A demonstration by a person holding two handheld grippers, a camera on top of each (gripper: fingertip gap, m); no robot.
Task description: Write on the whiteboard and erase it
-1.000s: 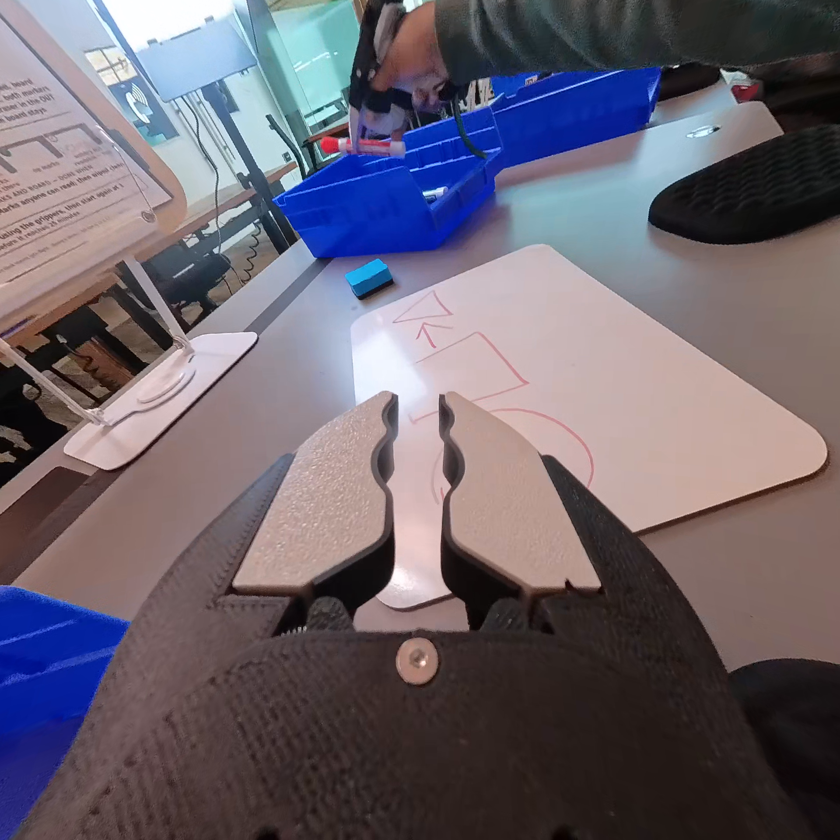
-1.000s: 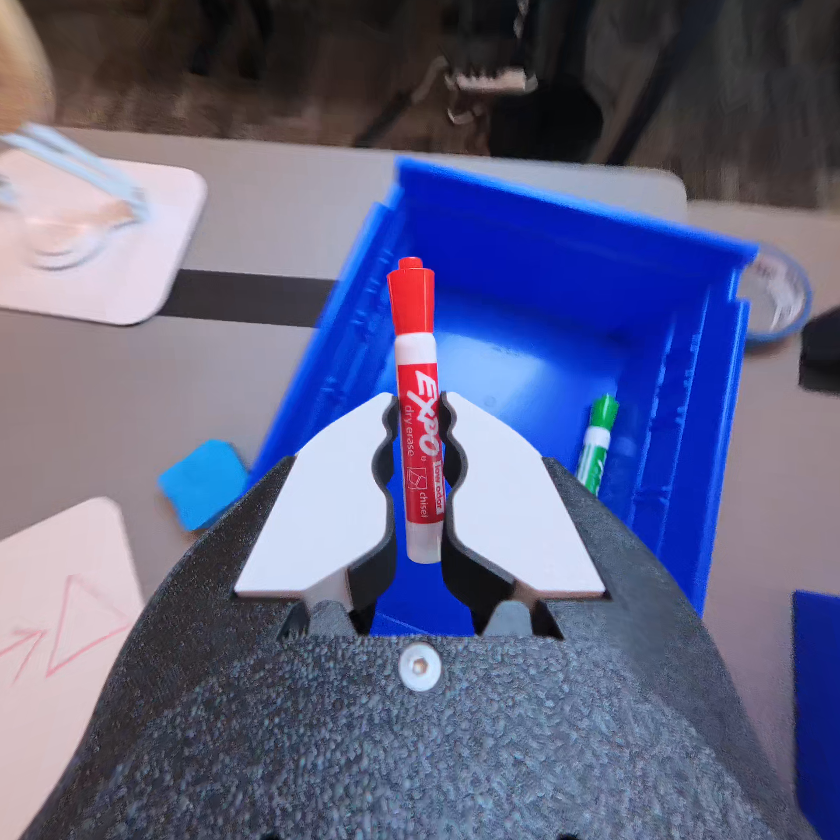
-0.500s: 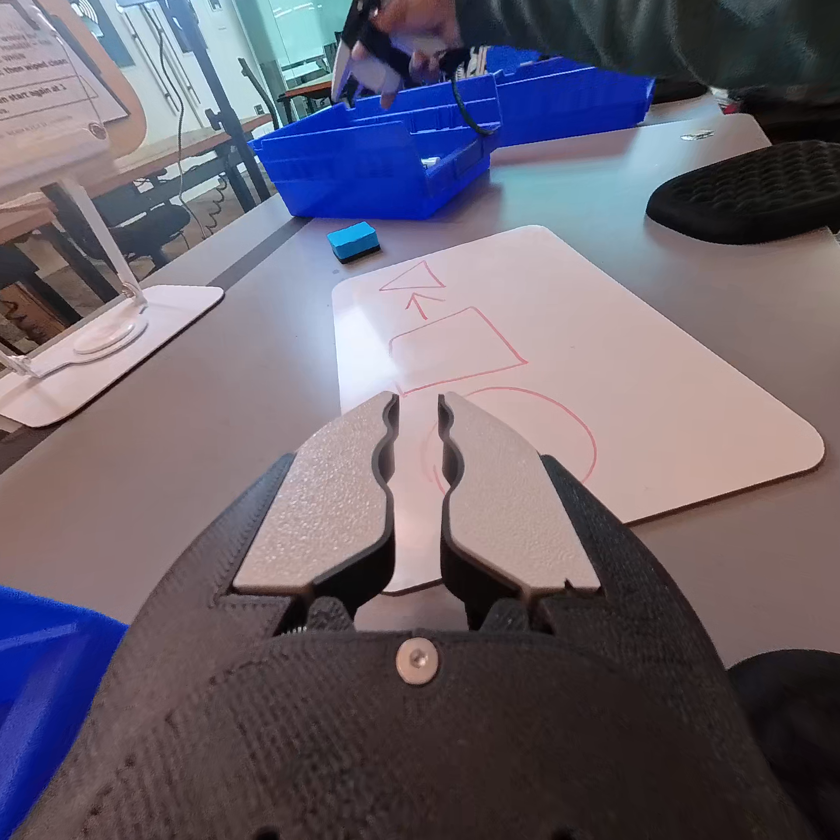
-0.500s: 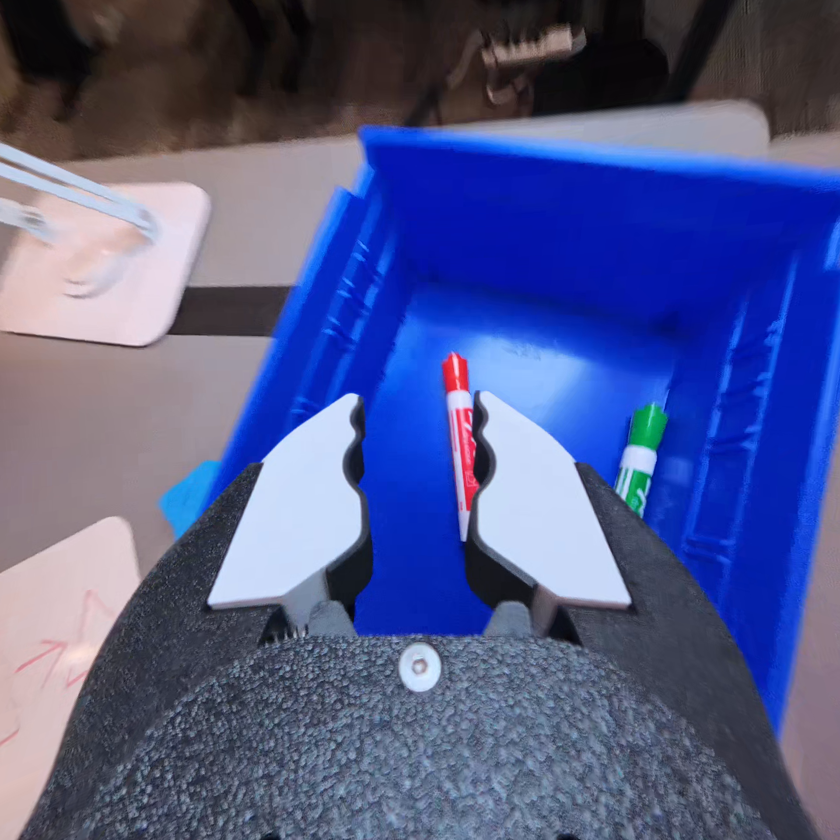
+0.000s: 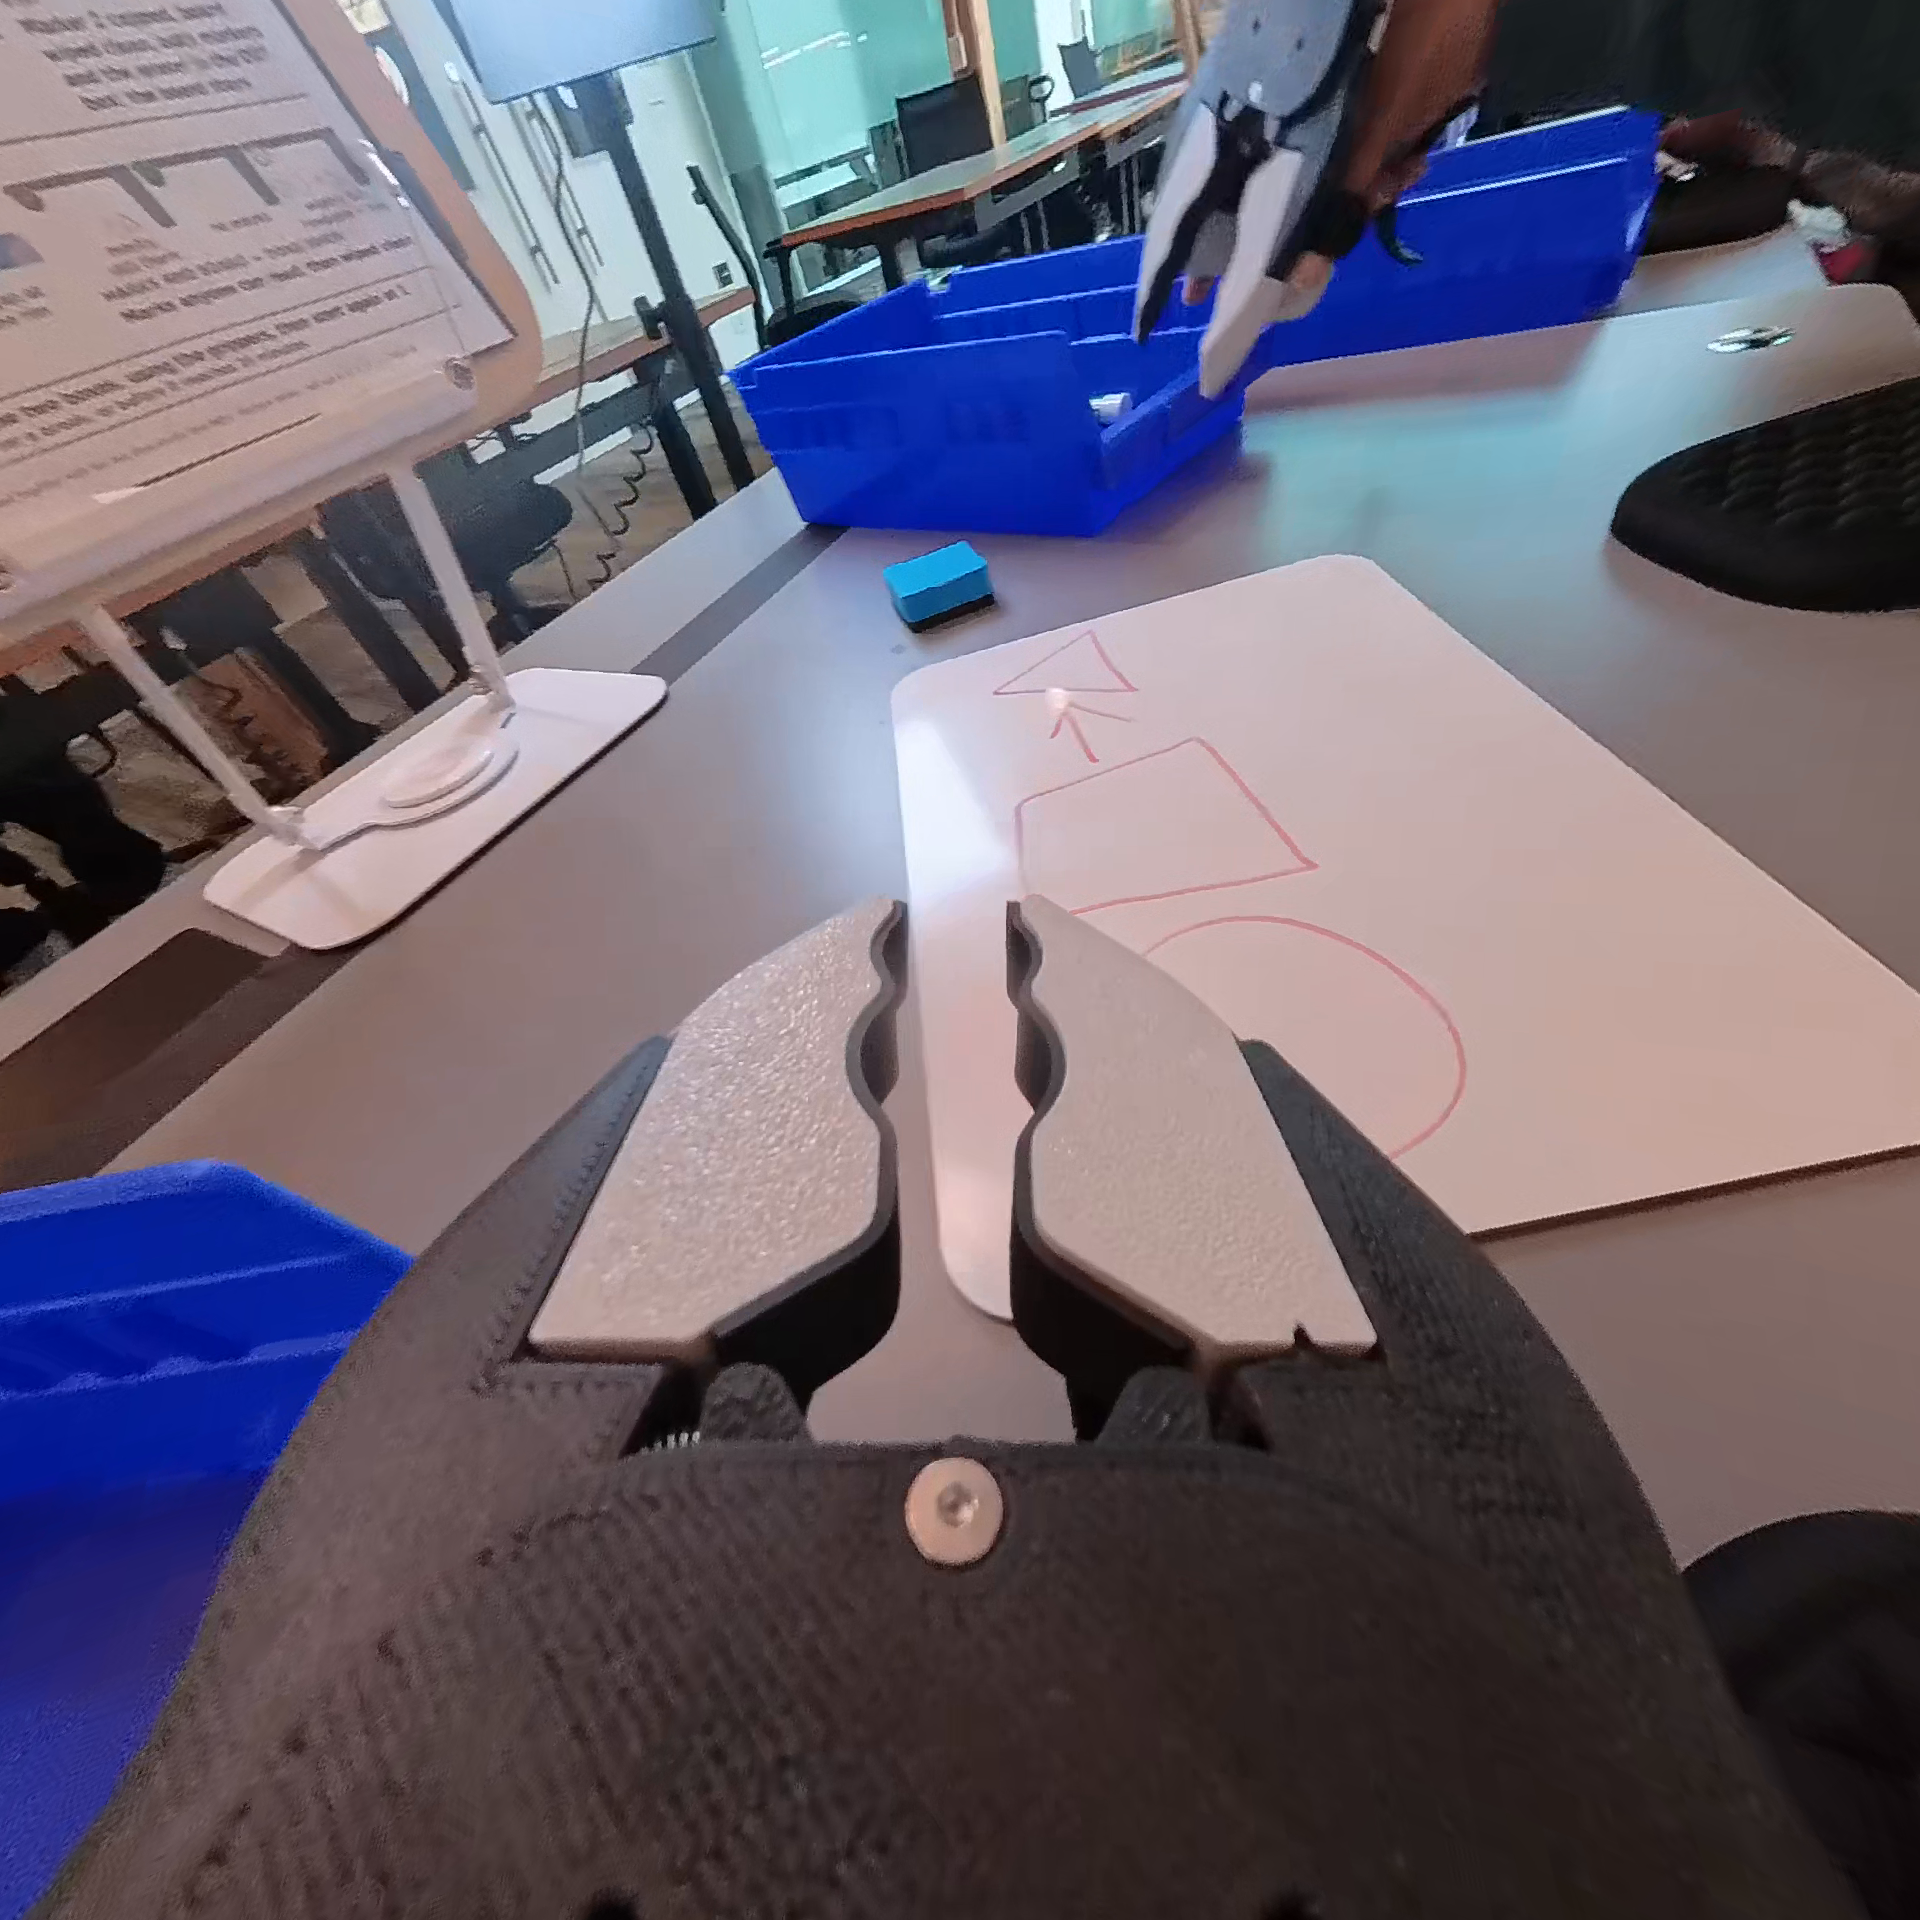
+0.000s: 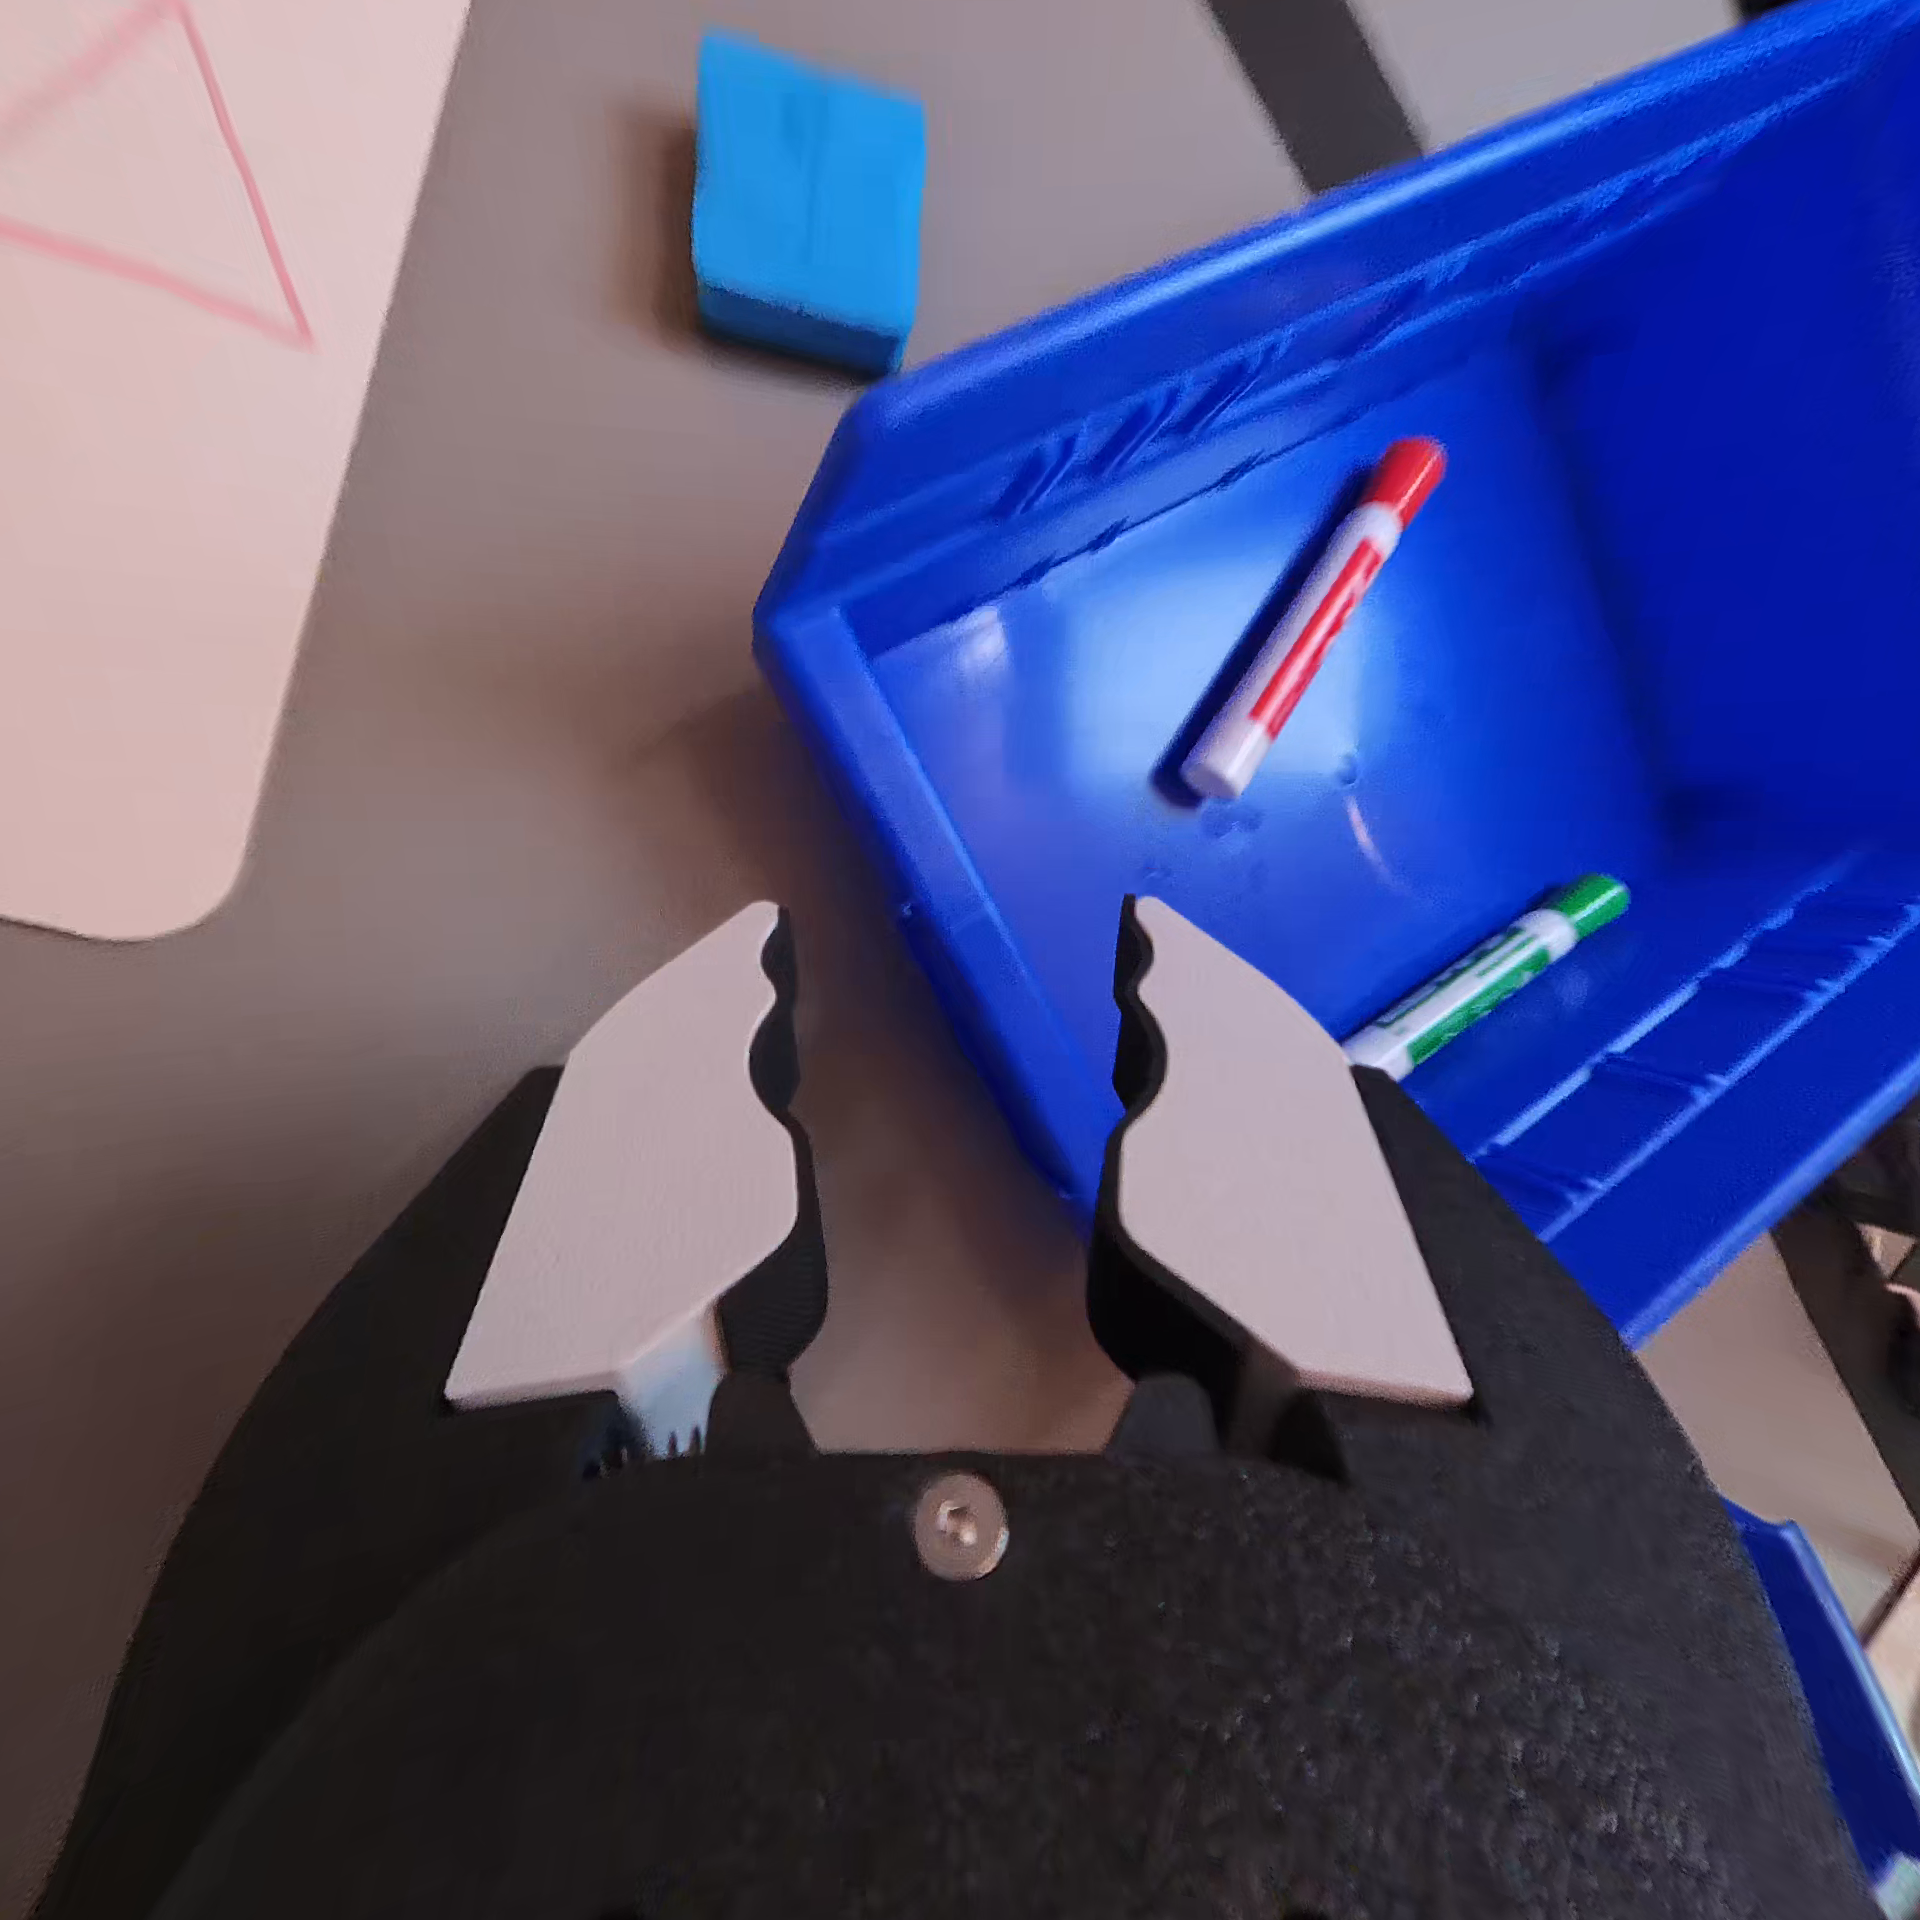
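The whiteboard [image 5: 1455,883] lies flat on the grey table with a red triangle, arrow, square and circle drawn on it; its corner shows in the right wrist view [image 6: 125,571]. A blue eraser [image 5: 938,584] sits just beyond it, also seen in the right wrist view [image 6: 808,197]. My left gripper [image 5: 956,914] hovers over the board's near left edge, jaws almost together and empty. My right gripper [image 6: 951,909] is open and empty above the near corner of the blue bin [image 6: 935,831]. A red marker [image 6: 1320,613] and a green marker [image 6: 1486,977] lie in that bin.
A white sign stand [image 5: 436,810] with a printed sheet stands at the left. A black mat [image 5: 1787,509] lies at the right. Another blue bin [image 5: 156,1351] is at my near left, and a further one [image 5: 1507,229] sits behind. The right gripper [image 5: 1179,353] shows above the bin. Tip to tip, the grippers are about 45 cm apart. My right gripper's tips are some 20 cm from the green marker [image 6: 1486,977].
My right gripper opened and dropped the red marker into the blue bin, then pulled back and turned toward the bin's corner. The left gripper stayed over the board.
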